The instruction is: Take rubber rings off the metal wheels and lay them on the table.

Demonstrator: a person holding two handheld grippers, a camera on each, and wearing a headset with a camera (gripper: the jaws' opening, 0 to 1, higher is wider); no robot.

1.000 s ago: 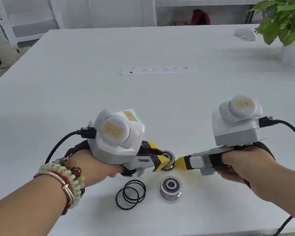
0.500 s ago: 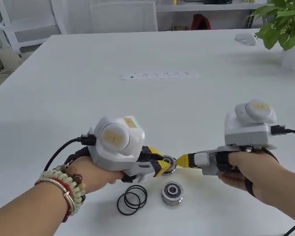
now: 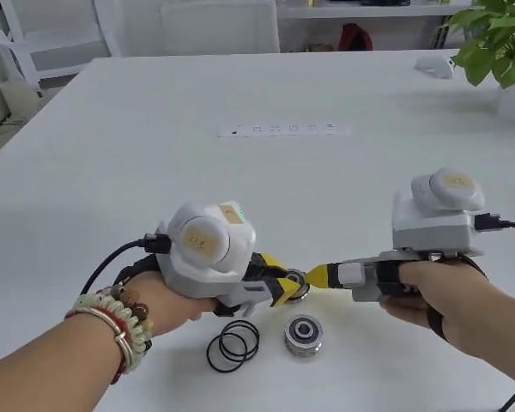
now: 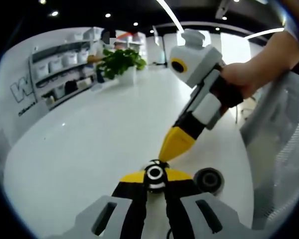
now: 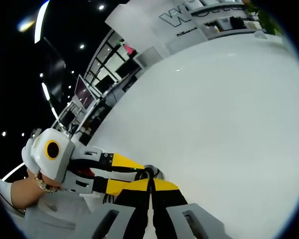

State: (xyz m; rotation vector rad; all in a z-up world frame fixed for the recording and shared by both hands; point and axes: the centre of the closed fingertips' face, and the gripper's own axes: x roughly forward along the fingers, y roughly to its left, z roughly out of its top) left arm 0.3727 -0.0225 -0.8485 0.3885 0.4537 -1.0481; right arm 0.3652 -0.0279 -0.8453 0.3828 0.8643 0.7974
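Low at centre frame, the left gripper point(image 3: 285, 287) has its jaws clamped on a metal wheel point(image 3: 297, 282), the right gripper point(image 3: 314, 276) jaws together at its rim

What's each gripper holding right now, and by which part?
The left gripper clamps a metal wheel across its rim. The right gripper, fingers shut, touches that wheel's edge; whether it pinches the rubber ring cannot be told.

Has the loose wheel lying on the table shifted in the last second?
No. The loose wheel lies just right of the black rubber rings with the same gap as before. Both moved together in the frame, so only the head view shifted.
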